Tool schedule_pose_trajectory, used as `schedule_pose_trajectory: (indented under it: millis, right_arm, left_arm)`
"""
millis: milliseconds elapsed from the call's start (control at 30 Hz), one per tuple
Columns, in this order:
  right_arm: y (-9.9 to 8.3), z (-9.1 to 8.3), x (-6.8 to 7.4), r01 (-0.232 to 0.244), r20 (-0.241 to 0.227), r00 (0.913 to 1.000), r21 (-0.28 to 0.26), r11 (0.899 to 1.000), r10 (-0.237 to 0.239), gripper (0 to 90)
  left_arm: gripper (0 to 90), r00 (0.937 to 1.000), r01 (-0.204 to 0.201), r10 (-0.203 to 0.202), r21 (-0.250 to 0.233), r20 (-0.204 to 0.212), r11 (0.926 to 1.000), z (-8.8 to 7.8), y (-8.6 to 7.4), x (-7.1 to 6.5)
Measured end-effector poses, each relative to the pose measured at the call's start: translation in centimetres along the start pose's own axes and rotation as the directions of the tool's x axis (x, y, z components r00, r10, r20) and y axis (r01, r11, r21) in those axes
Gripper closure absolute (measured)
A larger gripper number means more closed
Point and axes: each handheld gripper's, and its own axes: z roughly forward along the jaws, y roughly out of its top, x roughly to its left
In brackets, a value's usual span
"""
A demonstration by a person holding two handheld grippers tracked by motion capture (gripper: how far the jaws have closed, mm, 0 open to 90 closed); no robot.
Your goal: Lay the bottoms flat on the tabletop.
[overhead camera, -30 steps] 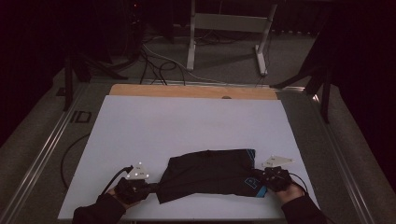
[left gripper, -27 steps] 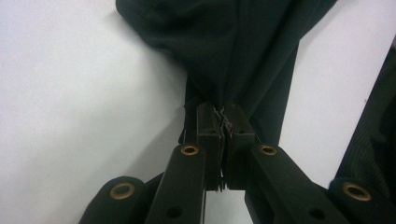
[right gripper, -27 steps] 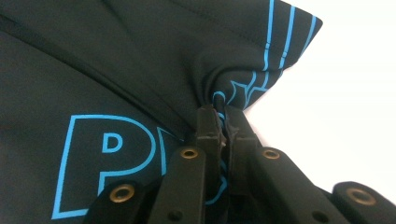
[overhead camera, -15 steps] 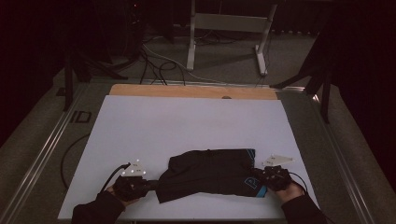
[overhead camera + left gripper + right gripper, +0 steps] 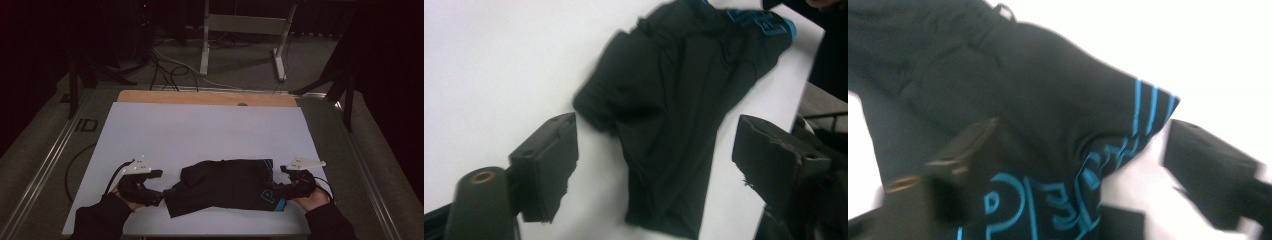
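A black garment with blue lettering and stripes lies bunched on the white sheet near the table's front edge. My left gripper sits at its left end. Its jaws have just been opening and stand wide in the left gripper view, with the dark cloth lying flat between and beyond them, untouched by the pads. My right gripper is at the blue-printed right end. Its jaws have also just been opening; the printed cloth lies loose between them, blurred.
The white sheet covers most of the table, with a wooden strip along its far edge and metal rails at the sides. A metal stand and cables are on the floor beyond. A cable trails from my left gripper.
Both grippers held the garment's two ends shut; now both stand open and a little higher, and the cloth has settled onto the sheet.
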Motion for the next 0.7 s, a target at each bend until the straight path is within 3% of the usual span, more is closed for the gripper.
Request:
schedule_pose_trajectory:
  millis: [33,67,200,300,367,467,500,700]
  right_arm:
    - [0.3,-0.1,-0.1,-0.008,0.008,0.9999,-0.011,1.0,0.008,12.5]
    - [0.5,-0.1,-0.2,-0.005,0.003,1.0,-0.015,1.0,0.005,8.7]
    - [1.6,0.3,-0.6,-0.019,0.02,0.9996,-0.039,0.999,0.02,8.7]
    - [2.4,0.8,-1.0,-0.024,0.045,0.9987,-0.05,0.998,0.026,10.8]
    - [2.8,1.3,-1.7,-0.06,0.011,0.9981,-0.023,0.998,0.06,12.7]
    - [3.1,2.1,-2.1,-0.07,0.058,0.9958,-0.022,0.997,0.071,14.5]
    - [3.1,2.3,-2.4,-0.071,0.052,0.996,-0.025,0.997,0.073,14.2]
    - [2.2,3.9,-3.4,-0.118,0.062,0.9912,0.017,0.993,0.117,20.3]
  left_arm:
    - [17.8,1.0,-0.003,0.003,0.001,0.009,1.0,0.2,0.4,0.1]
    - [15.4,1.0,0.0,0.0,0.002,-0.002,1.0,0.4,0.8,0.1]
    - [12.6,0.9994,0.014,-0.013,0.026,-0.033,0.9996,1.7,2.1,0.6]
    - [11.4,0.9975,0.064,-0.063,0.037,-0.031,0.9972,3.0,2.7,1.0]
    - [13.0,0.9941,0.096,-0.092,0.054,-0.057,0.994,4.1,3.0,1.3]
    - [16.8,0.9845,0.146,-0.138,0.076,-0.109,0.9864,5.6,3.1,1.9]
    - [17.0,0.9825,0.157,-0.146,0.09,-0.115,0.9836,6.0,3.1,2.2]
    - [26.1,0.9726,0.217,-0.205,0.118,-0.11,0.969,7.3,1.8,3.7]
